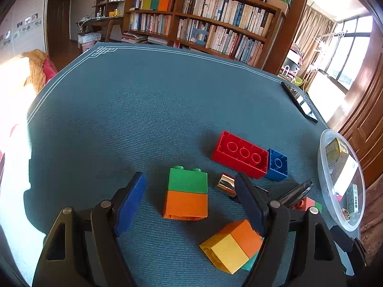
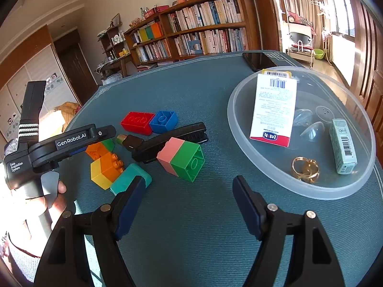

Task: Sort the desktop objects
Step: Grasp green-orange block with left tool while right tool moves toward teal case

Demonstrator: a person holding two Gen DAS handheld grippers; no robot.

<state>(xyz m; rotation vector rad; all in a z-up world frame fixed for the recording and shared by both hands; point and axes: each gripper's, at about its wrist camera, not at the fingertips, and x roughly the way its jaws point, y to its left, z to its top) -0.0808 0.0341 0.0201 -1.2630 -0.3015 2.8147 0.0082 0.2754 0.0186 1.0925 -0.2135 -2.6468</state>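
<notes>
Two grippers hung over a ribbed teal table mat [image 1: 143, 110] with a white line border. In the left wrist view the left gripper [image 1: 191, 198] had its flat blue-padded fingers apart, with nothing pinched; a glossy green-and-orange block pair [image 1: 186, 195] lay on its side at lower centre, in line with the gap. At the bottom of that frame sat a yellow-and-orange block pair [image 1: 231, 246], boxy and smooth, partly over a turquoise piece [image 1: 250, 263]. To the upper right lay a red brick [image 1: 241, 154], hollow side up showing three round tubes, touching a small blue brick [image 1: 277, 165]. A shiny metallic cap [image 1: 226, 183] lay just beside the right finger.

In the right wrist view the right gripper [image 2: 189, 203] also stood wide and empty above bare mat. A pink-and-green block pair [image 2: 182, 159] lay at centre, just in front of a long black brush [image 2: 167, 141]. On the right, a frosted round plastic bowl [image 2: 241, 148] held a white printed carton [image 2: 274, 110], a pale green box [image 2: 343, 146] and gold rings [image 2: 306, 166]. A dark phone [image 2: 258, 61] lay beyond the bowl
</notes>
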